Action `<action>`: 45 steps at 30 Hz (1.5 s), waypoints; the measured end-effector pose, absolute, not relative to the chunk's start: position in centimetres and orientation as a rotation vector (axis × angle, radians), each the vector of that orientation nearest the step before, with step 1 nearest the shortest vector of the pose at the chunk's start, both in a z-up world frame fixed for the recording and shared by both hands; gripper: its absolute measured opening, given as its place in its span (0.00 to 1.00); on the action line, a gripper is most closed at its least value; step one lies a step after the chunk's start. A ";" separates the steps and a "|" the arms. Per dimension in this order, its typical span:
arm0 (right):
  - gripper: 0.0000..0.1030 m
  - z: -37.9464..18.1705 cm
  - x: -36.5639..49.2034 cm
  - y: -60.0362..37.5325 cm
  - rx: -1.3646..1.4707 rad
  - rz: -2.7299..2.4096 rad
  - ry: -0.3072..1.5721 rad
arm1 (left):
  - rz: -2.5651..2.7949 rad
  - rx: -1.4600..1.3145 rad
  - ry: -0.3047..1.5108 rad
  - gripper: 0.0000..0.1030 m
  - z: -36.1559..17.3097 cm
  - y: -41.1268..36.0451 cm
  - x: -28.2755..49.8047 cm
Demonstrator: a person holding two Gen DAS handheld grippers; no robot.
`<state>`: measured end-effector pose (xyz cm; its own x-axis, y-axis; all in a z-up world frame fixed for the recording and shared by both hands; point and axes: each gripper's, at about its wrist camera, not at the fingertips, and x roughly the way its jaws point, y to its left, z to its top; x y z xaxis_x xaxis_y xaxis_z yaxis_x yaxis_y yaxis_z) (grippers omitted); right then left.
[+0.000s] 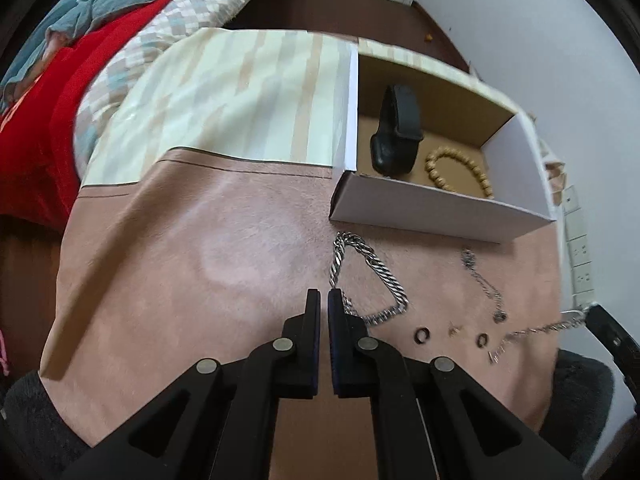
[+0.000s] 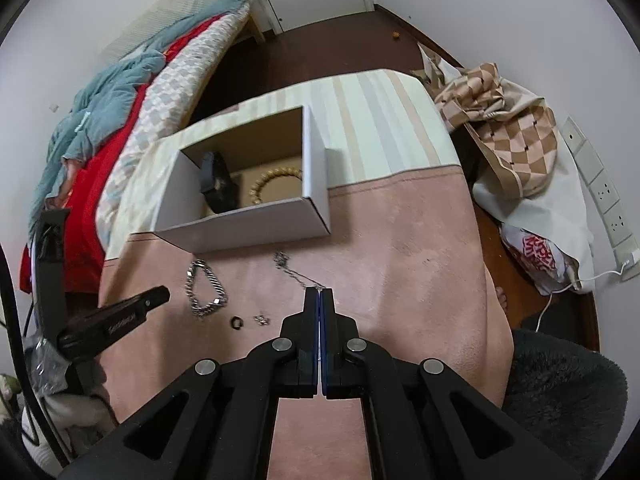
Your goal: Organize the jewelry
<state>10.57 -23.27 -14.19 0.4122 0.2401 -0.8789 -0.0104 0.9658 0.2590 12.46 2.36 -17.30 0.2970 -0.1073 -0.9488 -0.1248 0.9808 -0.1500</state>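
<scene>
An open cardboard box (image 1: 424, 212) (image 2: 256, 228) holds a black watch (image 1: 396, 132) (image 2: 216, 188) and a wooden bead bracelet (image 1: 456, 172) (image 2: 272, 184). On the pink cloth lie a thick silver chain bracelet (image 1: 368, 276) (image 2: 206, 288), a thin silver necklace (image 1: 484, 284) (image 2: 294, 270), two dark rings (image 1: 421, 335) (image 1: 483, 339) (image 2: 237, 322) and a small earring (image 1: 454, 329) (image 2: 262, 320). My left gripper (image 1: 323, 300) is nearly shut and empty, beside the thick chain. My right gripper (image 2: 319, 296) is shut on the thin necklace, whose chain runs to its tip (image 1: 540, 330).
A bed with red and teal bedding (image 1: 80, 40) (image 2: 120, 100) stands left. A checkered bag (image 2: 508, 128) and a power strip (image 2: 600, 188) (image 1: 580, 248) lie right by the wall. The table's striped cloth (image 1: 240, 100) lies behind the pink area.
</scene>
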 end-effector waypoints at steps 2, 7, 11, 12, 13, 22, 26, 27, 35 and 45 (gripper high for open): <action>0.00 -13.6 10.5 -23.1 0.233 0.172 1.129 | -0.001 -0.218 1.261 0.01 -16.5 2.8 12.0; 0.00 -12.9 10.5 -22.4 0.225 0.187 1.116 | -0.065 -0.304 1.314 0.09 -17.7 3.0 13.5; 0.00 -13.9 10.7 -22.2 0.215 0.172 1.127 | -0.043 -0.259 1.375 0.26 -20.3 1.4 15.9; 0.00 -14.2 10.7 -22.2 0.215 0.168 1.132 | -0.027 -0.220 1.390 0.30 -20.8 1.0 16.3; 0.00 -14.5 10.8 -22.3 0.218 0.165 1.139 | -0.015 -0.188 1.408 0.33 -21.4 0.6 16.7; 0.00 -15.9 11.1 -23.1 0.213 0.131 1.161 | -0.036 -0.096 1.347 0.02 -21.5 -1.4 17.0; 0.00 -15.4 11.1 -23.5 0.220 0.128 1.150 | -0.048 -0.183 1.341 0.01 -21.1 -0.3 15.8; 0.00 -15.1 11.1 -23.5 0.224 0.131 1.146 | -0.053 -0.202 1.338 0.01 -20.8 0.0 15.5; 0.00 -12.2 10.9 -23.5 0.244 0.166 1.097 | -0.120 -0.297 1.261 0.01 -15.7 1.0 12.2; 0.00 -4.9 13.1 -22.0 0.222 0.262 0.972 | -0.235 -0.325 1.089 0.01 -6.1 0.1 14.6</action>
